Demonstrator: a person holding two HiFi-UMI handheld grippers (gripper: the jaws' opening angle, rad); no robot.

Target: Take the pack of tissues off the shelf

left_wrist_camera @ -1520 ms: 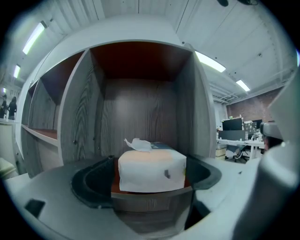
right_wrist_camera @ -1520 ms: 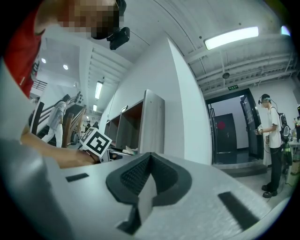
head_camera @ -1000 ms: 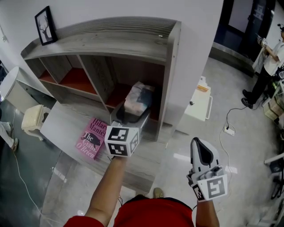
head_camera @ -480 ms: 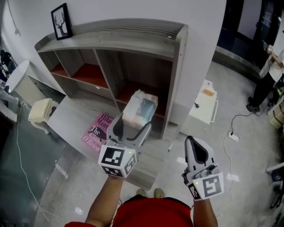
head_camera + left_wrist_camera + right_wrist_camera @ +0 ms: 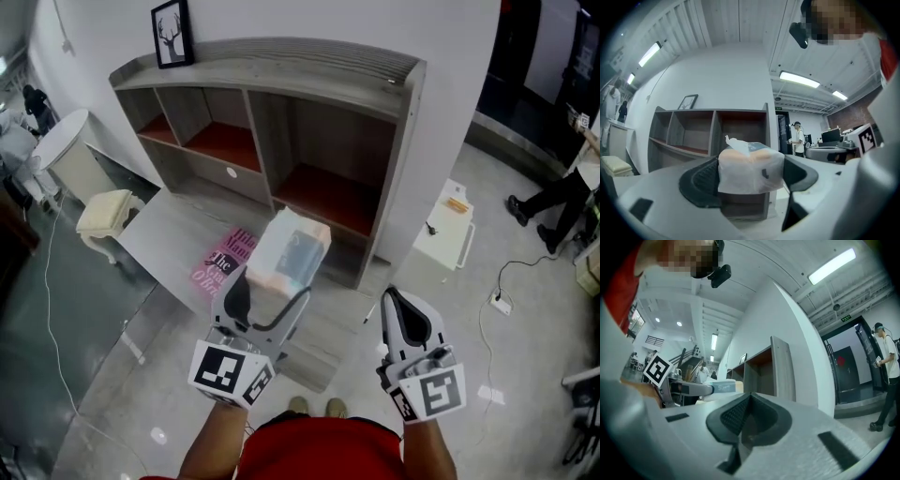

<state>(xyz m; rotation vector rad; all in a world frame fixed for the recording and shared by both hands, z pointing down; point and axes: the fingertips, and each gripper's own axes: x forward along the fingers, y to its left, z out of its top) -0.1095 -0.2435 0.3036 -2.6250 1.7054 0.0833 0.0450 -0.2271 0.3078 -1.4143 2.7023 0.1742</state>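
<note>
Head view: left gripper [image 5: 270,298] is held out fwd w/ the pack of tissues [image 5: 289,255] clamped btwn its jaws, one jaw pressing each side. Pack is off the shelf [image 5: 281,82], up in the air in front of it. It hangs over the grey table [image 5: 164,230], just right of the pink book [image 5: 217,264] lying flat there. Wrap is whitish plastic w/ a peach band low down & blue-grey print on top.

Left gripper view agrees: pads [image 5: 698,183] press into both sides of the pack, and a crimped tab of wrap sticks up at its top left. Shelf compartments show behind it.

Right gripper [image 5: 397,300] sits low at the person's right, over the floor, well apart from the pack. Right gripper view shows its pads meeting, jaws together, nothing btwn them.

Shelf is grey wood w/ red-brown compartment floors, against a white wall. Framed picture [image 5: 171,33] stands on top at the left end. Cream stool [image 5: 105,211] is left of the table, w/ a white round table [image 5: 58,141] beyond it. White low cabinet [image 5: 452,234] stands on the floor right of the shelf, sth orange on top. Power strip [image 5: 500,302] & cable lie on the floor near it. Another person [image 5: 553,192] shows at the far right edge, legs only.
</note>
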